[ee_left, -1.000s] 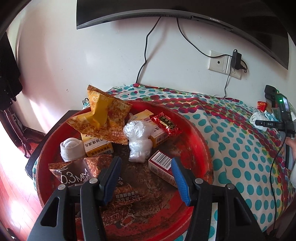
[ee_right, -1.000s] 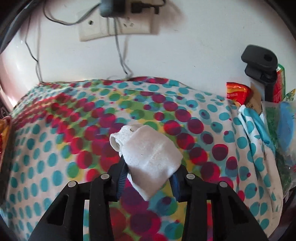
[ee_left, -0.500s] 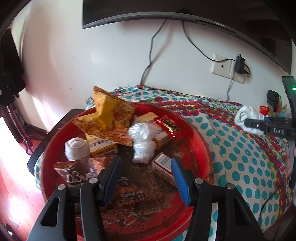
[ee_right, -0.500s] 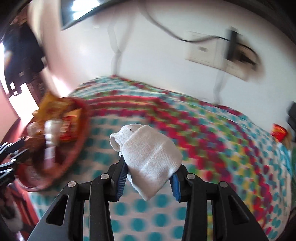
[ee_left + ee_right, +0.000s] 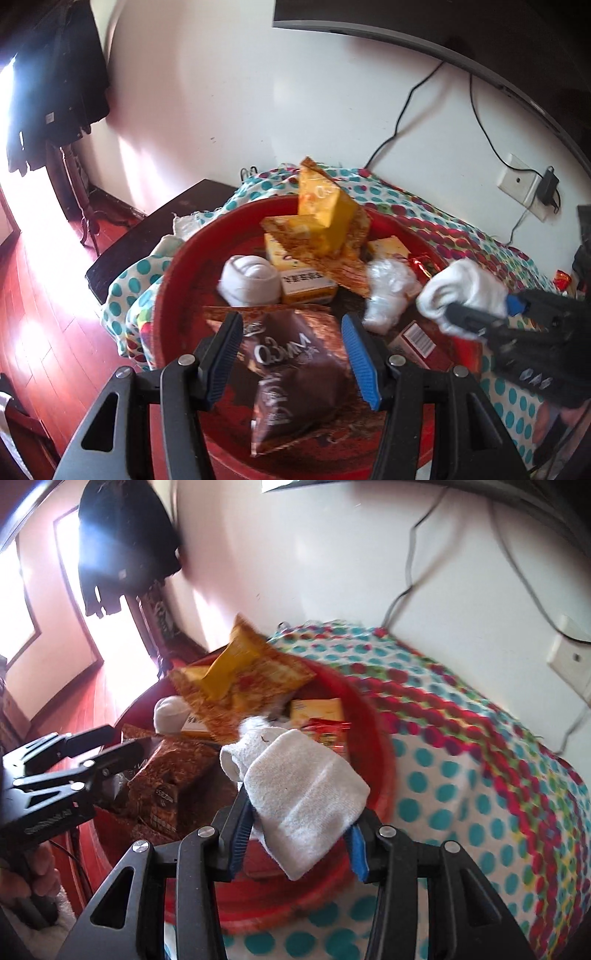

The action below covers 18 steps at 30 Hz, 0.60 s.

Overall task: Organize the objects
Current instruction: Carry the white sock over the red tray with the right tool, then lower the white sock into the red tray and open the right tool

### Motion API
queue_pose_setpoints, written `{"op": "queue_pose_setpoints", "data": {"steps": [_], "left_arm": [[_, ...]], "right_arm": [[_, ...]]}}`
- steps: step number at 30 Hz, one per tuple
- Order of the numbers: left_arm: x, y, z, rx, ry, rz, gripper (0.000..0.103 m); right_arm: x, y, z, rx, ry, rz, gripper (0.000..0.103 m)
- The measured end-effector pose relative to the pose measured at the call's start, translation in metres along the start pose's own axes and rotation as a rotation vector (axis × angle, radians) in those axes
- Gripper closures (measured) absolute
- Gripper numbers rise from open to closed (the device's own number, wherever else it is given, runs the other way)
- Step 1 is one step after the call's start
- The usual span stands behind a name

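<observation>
My right gripper (image 5: 299, 823) carries a white sock (image 5: 303, 790) above the right side of the red tray (image 5: 380, 753). Its jaws are opening, and the sock still sits between the blue pads. In the left wrist view the same sock (image 5: 465, 288) comes in from the right. My left gripper (image 5: 291, 328) hovers open over a brown snack bag (image 5: 295, 369) in the tray (image 5: 173, 266), with nothing between its fingers. A rolled white sock (image 5: 251, 280), a yellow snack bag (image 5: 325, 218), a crumpled clear plastic bag (image 5: 388, 291) and small boxes also lie in the tray.
The tray rests on a spotted cloth (image 5: 480, 775) against a white wall. A wall socket (image 5: 517, 181) with cables and a dark screen are above. A dark table corner (image 5: 147, 236) and red wooden floor (image 5: 44, 302) lie to the left. A hand (image 5: 29, 878) holds the left gripper.
My right gripper has swung left across the spotted cloth with the sock and now hangs over the tray. The left gripper has shifted and rolled, now over the brown bag.
</observation>
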<state>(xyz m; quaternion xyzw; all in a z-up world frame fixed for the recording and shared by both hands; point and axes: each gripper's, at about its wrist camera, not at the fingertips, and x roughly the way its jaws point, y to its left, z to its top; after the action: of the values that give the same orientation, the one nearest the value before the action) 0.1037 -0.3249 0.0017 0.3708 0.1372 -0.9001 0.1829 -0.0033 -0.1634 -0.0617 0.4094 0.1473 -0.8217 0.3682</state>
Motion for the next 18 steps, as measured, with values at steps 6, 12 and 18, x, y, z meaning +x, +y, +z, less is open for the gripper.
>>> {"op": "queue_pose_setpoints", "data": {"steps": [6,12,18], "left_arm": [[-0.001,-0.001,0.002,0.011,0.000,-0.009,0.046],[-0.006,-0.011,0.001,0.039,-0.006,-0.002,0.046],[-0.022,-0.024,0.003,0.076,-0.026,0.005,0.046]], "right_arm": [[0.025,0.010,0.002,0.005,0.034,0.013,0.057],[0.002,0.011,-0.003,0.010,-0.015,-0.018,0.023],[-0.043,0.019,-0.014,-0.024,-0.063,-0.117,0.002]]}}
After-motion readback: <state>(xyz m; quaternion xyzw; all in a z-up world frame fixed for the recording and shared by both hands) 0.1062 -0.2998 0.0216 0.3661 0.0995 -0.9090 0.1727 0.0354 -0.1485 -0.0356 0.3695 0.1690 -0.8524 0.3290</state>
